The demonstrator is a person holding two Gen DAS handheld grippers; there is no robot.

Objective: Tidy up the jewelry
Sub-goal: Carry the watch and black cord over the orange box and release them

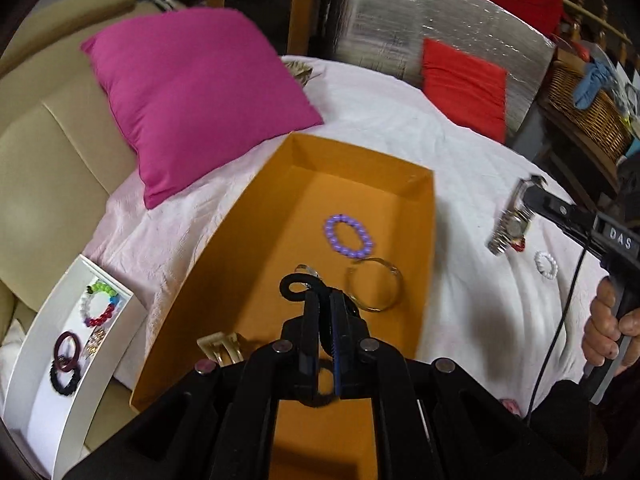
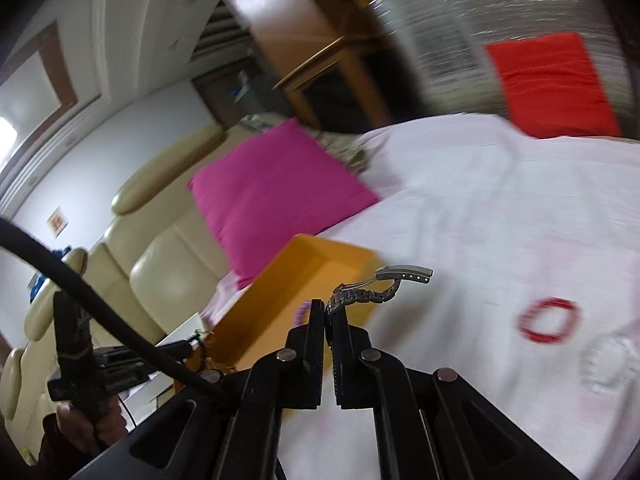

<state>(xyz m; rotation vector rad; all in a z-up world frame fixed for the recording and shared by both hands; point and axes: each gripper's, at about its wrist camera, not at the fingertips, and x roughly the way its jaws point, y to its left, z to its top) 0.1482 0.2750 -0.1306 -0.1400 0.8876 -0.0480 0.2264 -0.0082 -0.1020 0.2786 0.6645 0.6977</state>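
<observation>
The left gripper (image 1: pixel 323 300) clenched a black hair tie (image 1: pixel 295 286) over the orange box (image 1: pixel 256 240); the right gripper (image 2: pixel 326 312) gripped a metal watch (image 2: pixel 372 294) above the bedsheet (image 2: pixel 500 220). Likely next: releasing both into the box. Only the right view showed a red bracelet (image 2: pixel 549 320) (blurred).

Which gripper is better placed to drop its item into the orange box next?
Left. The left gripper is shut on a black hair tie directly over the orange box. The right gripper holds the metal watch beside it.
</observation>
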